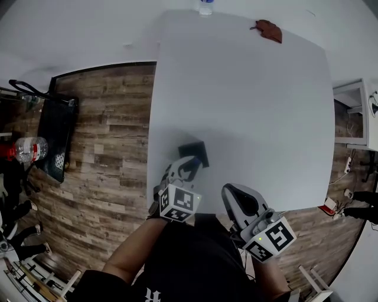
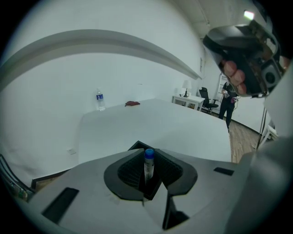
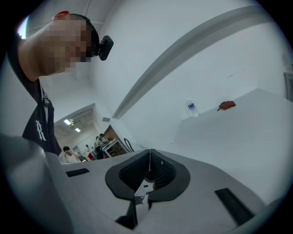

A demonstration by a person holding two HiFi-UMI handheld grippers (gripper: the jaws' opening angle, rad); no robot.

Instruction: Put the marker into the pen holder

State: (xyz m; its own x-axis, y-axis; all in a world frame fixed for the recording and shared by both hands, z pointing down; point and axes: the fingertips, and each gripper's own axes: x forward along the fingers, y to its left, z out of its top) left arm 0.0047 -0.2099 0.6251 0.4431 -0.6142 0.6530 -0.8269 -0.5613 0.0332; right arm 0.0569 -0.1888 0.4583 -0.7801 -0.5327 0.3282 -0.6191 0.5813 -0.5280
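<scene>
A white marker with a blue cap (image 2: pixel 149 156) stands upright between the dark pads of my left gripper (image 2: pixel 148 176), which is shut on it. In the head view my left gripper (image 1: pixel 189 167) is near the table's front edge, right at the black pen holder (image 1: pixel 195 151). A dark corner of the pen holder (image 2: pixel 138 146) shows just beyond the jaws in the left gripper view. My right gripper (image 1: pixel 239 203) hangs off the table's front edge to the right. Its jaws (image 3: pixel 149 157) are pressed together with nothing between them.
A water bottle (image 1: pixel 205 7) and a small red-brown object (image 1: pixel 269 29) sit at the far edge of the white table (image 1: pixel 254 106). Wood floor and a black cart (image 1: pixel 56 138) lie to the left. A white shelf (image 1: pixel 351 112) stands at the right.
</scene>
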